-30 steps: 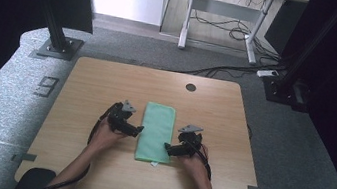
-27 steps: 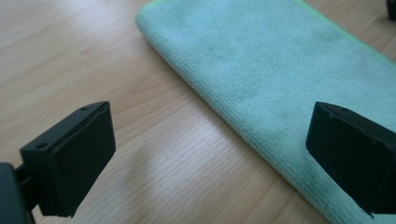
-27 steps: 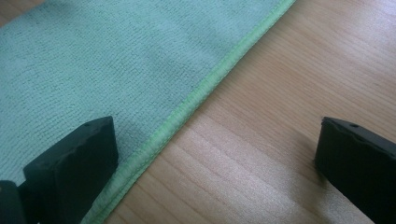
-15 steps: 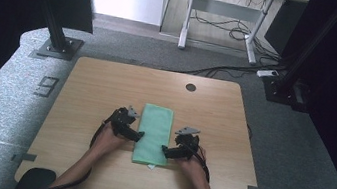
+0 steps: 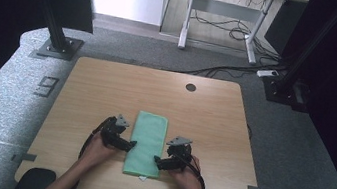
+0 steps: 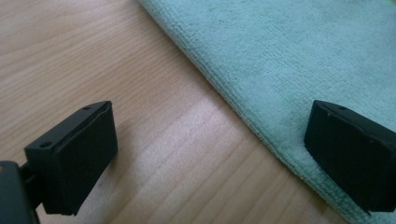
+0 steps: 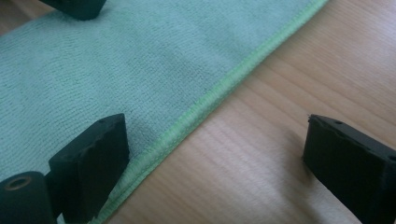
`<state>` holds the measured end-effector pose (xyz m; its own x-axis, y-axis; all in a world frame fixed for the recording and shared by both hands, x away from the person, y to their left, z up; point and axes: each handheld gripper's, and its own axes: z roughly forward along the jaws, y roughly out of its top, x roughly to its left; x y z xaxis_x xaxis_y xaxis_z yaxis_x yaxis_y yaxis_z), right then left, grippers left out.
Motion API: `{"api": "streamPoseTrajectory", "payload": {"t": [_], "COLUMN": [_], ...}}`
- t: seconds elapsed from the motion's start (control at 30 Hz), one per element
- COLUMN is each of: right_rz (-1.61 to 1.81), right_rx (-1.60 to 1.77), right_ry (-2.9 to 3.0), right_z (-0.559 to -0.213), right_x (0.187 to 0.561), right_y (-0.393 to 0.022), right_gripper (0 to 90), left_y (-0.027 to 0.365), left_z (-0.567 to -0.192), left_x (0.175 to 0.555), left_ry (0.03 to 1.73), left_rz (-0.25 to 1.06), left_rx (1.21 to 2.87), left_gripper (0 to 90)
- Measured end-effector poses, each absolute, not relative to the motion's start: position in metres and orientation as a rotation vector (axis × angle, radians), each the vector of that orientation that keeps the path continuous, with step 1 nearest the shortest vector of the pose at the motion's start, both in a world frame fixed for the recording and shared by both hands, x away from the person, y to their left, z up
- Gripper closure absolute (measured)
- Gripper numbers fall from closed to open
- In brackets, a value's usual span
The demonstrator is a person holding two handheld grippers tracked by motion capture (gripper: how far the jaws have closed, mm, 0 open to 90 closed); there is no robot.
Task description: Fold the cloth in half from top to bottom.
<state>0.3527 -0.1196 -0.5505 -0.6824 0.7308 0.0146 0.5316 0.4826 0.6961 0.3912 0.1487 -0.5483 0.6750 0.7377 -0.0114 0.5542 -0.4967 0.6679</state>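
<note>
The folded green cloth (image 5: 146,144) is laid flat near the table's (image 5: 106,90) front edge, flanked by the left gripper (image 6: 210,154) and right gripper (image 7: 215,158). Both are held wide apart, each straddling 1 long edge; the right's jaws have just been closing slightly. If only the top layer is pinched, the fold could be pulled open.

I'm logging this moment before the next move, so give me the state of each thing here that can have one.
Green cloth: folded into a long strip, lying flat on the table, held by neither gripper.
Left gripper: open, jaws straddling the cloth's folded left edge, not pressing on it.
Right gripper: open, jaws just closing a little, straddling the stitched right edge, not pressing.
</note>
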Motion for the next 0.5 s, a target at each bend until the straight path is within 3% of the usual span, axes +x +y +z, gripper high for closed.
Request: {"api": "streamPoseTrajectory", "payload": {"t": [0.37,0.5], "right_rz": [1.060,1.072], "right_rx": [1.092,1.098], "right_ry": [2.449,2.441], "right_z": [-0.541,-0.532], "right_x": [0.367,0.383], "right_y": [-0.123,-0.126], "right_gripper": [8.5,3.9], "left_y": [0.148,0.147], "left_z": [-0.548,-0.548], "left_x": [0.386,0.384], "left_ry": [1.004,0.991], "left_rz": [0.374,0.368], "left_rx": [2.214,2.219], "left_gripper": [6.3,6.3]}}
